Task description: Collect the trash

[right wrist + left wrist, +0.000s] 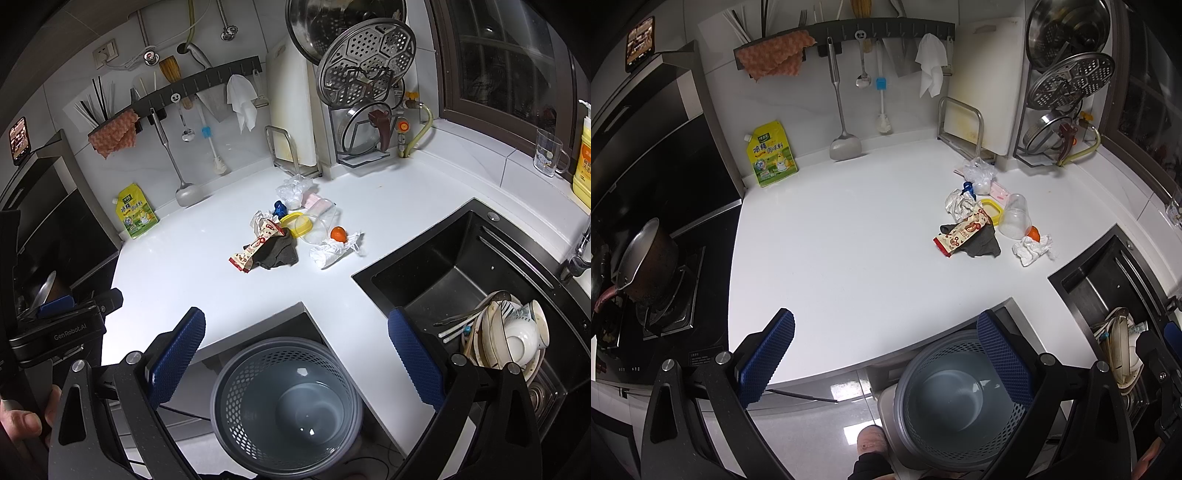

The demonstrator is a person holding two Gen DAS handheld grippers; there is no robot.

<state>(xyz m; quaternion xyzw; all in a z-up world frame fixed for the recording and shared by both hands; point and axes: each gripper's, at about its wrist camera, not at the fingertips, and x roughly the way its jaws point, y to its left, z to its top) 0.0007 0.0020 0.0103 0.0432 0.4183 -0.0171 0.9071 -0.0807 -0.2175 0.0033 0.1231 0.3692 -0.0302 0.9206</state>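
A pile of trash lies on the white counter point(831, 251): a red-and-cream snack wrapper point(962, 232) point(255, 246) over a dark cloth point(982, 243) point(279, 253), crumpled white paper point(1034, 249) point(332, 251), an orange piece point(1033, 232) point(338, 233), a clear plastic cup point(1015, 218) point(319, 225), a yellow ring point(991, 208) point(295, 223) and a clear bag point(979, 171) point(293, 188). A grey perforated bin point(956, 398) point(288, 406) stands empty on the floor below the counter edge. My left gripper point(886, 362) and right gripper point(295, 362) are both open and empty, held above the bin, short of the pile.
A black sink point(461, 266) with dirty dishes point(513, 336) lies to the right. A stove with a pot point(646, 258) is on the left. A yellow-green pouch point(772, 155), hanging utensils point(842, 110), a cutting board point(990, 85) and a steamer rack point(365, 62) line the back wall.
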